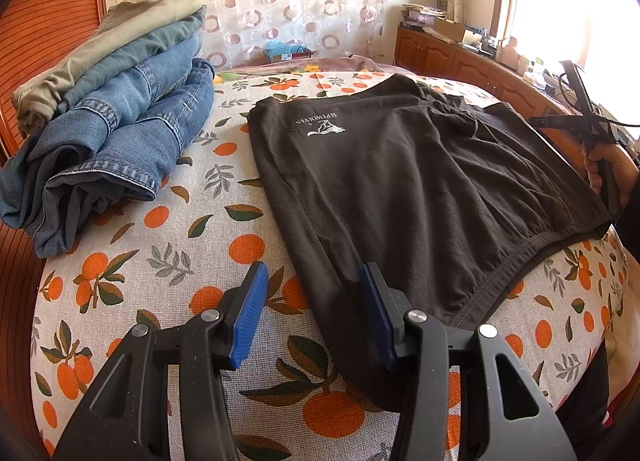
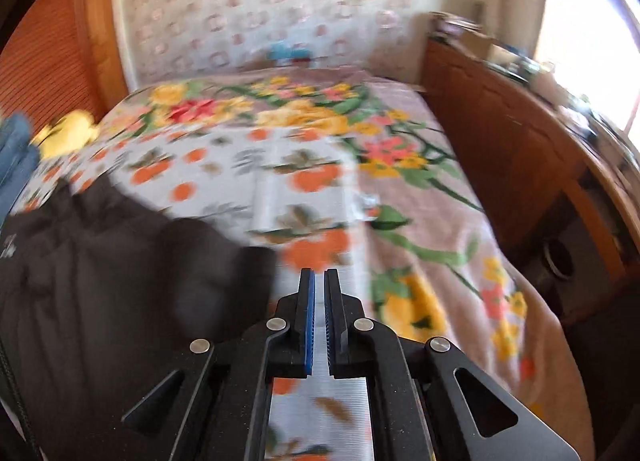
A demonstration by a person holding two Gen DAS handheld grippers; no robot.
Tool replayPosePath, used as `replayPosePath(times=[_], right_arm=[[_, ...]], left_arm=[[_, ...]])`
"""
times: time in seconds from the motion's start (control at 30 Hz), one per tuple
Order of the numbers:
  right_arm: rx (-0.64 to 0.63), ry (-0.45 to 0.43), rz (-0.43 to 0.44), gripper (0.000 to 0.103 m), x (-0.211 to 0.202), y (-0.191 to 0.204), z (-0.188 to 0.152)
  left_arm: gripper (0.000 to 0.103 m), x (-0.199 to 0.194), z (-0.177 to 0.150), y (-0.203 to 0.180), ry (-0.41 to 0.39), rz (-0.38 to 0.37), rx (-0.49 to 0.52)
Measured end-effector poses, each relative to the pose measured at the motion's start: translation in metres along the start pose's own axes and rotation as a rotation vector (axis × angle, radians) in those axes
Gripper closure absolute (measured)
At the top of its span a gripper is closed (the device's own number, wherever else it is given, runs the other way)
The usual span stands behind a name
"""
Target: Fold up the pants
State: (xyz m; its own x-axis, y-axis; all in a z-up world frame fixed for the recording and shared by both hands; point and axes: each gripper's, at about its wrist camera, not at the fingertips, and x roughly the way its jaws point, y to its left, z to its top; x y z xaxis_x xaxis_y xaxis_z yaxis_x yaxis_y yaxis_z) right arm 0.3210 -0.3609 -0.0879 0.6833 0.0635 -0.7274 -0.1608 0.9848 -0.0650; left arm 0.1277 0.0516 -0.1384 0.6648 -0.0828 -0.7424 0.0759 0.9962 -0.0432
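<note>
Black pants (image 1: 408, 181) with a white logo lie folded on the orange-print sheet (image 1: 168, 261). My left gripper (image 1: 314, 293) is open and empty at their near left edge; its right finger (image 1: 376, 301) touches the cloth. In the right wrist view, which is blurred by motion, the pants (image 2: 100, 281) lie at the left. My right gripper (image 2: 319, 293) is shut with nothing between its pads, over the sheet just right of the pants. It also shows in the left wrist view (image 1: 576, 117), held in a hand at the pants' far right edge.
A stack of folded jeans and khaki pants (image 1: 112, 109) sits at the left by the wooden headboard (image 1: 40, 41). A floral blanket (image 2: 420, 201) covers the bed's far part. A wooden cabinet (image 1: 460, 61) with clutter runs along the right under the window.
</note>
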Motion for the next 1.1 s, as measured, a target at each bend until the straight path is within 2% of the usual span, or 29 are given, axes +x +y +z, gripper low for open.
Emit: replayPosePath(times=[0.1,0.23,0.27,0.3,0.37,0.47,0.5,0.53,0.57,0.6,0.7,0.9,1.0,1.1], right_arm=[[0.033,0.001,0.032,0.099,-0.001,-0.009,-0.002],[0.002,-0.025,0.102,0.098,-0.012,0.004,-0.004],[-0.008,-0.024,0.118,0.093,-0.012,0.005,-0.007],[-0.024,-0.018,0.133,0.081,-0.011,0.007,-0.007],[-0.055,-0.002,0.139,0.064,-0.005,0.014,-0.010],[-0.079,0.013,0.133,0.062,0.003,0.011,-0.012],[-0.082,0.008,0.127,0.062,0.004,0.011,-0.012],[-0.078,0.010,0.129,0.067,0.005,0.010,-0.010],[-0.074,0.010,0.132,0.091,0.005,0.008,-0.010],[-0.083,0.012,0.135,0.098,0.005,0.008,-0.009],[-0.090,0.002,0.113,0.101,0.000,0.005,-0.008],[0.033,0.016,0.051,0.101,0.000,-0.016,-0.008],[0.061,0.001,0.084,0.101,-0.011,-0.021,-0.014],[0.035,-0.022,0.119,0.100,-0.033,-0.017,-0.029]], left_arm=[[0.054,0.000,0.000,0.000,0.000,0.001,0.001],[0.054,0.001,0.000,0.001,0.000,0.002,0.001],[0.054,0.001,0.000,0.001,0.000,0.002,0.001],[0.054,0.001,0.000,0.000,0.000,0.002,0.001],[0.054,0.001,0.000,0.001,0.000,0.002,0.002],[0.054,0.001,0.000,0.000,0.000,0.002,0.002],[0.054,0.001,0.000,0.000,0.000,0.002,0.002],[0.054,0.000,0.000,0.000,-0.001,0.003,0.002],[0.054,0.001,0.000,0.001,-0.001,0.003,0.002],[0.054,0.001,0.000,0.000,-0.001,0.003,0.002],[0.054,0.000,0.000,0.000,-0.002,0.002,0.002],[0.054,0.000,0.000,0.000,-0.002,0.003,0.003],[0.054,0.000,0.000,0.001,-0.002,0.004,0.004],[0.054,0.000,0.000,0.001,-0.004,0.004,0.003]])
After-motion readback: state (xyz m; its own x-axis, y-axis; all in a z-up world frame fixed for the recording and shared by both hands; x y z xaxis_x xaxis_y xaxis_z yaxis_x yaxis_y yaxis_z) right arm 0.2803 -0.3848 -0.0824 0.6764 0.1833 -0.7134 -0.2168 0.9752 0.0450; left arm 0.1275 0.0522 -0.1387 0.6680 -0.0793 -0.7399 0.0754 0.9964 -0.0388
